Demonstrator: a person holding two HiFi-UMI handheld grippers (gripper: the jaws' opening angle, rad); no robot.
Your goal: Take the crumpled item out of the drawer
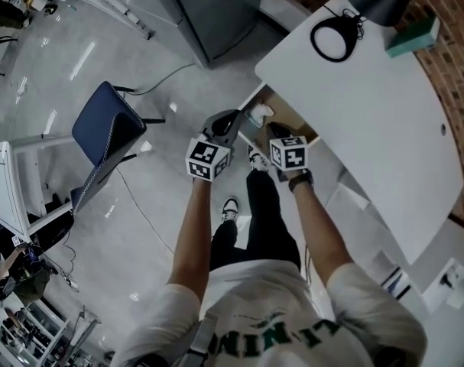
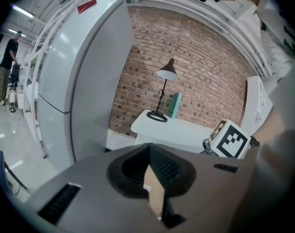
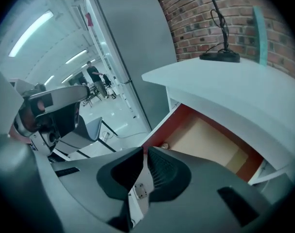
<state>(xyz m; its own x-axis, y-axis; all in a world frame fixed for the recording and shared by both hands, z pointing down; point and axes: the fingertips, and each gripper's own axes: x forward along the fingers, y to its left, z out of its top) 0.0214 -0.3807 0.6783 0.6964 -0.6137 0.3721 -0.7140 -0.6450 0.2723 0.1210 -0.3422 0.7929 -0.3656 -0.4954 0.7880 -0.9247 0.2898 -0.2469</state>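
Note:
The drawer (image 1: pixel 291 119) stands pulled out under the white desk (image 1: pixel 354 90), its tan bottom (image 3: pixel 210 140) mostly bare. A small pale crumpled item (image 1: pixel 258 113) lies at the drawer's near left corner (image 3: pixel 164 145). My left gripper (image 1: pixel 235 119) hovers just left of that corner, and its jaws (image 2: pixel 148 149) meet at the tips with nothing clearly held. My right gripper (image 1: pixel 272 128) hangs over the drawer's front edge, jaws (image 3: pixel 145 152) shut and empty. The right gripper's marker cube (image 2: pixel 232 140) shows in the left gripper view, and the left gripper's body (image 3: pixel 50 106) shows in the right gripper view.
A black lamp (image 1: pixel 337 37) and a teal box (image 1: pixel 412 37) stand on the desk by the brick wall. A grey fridge (image 1: pixel 216 10) stands left of the desk. A blue chair (image 1: pixel 105 125) and a cable are on the floor to the left. My legs are below the drawer.

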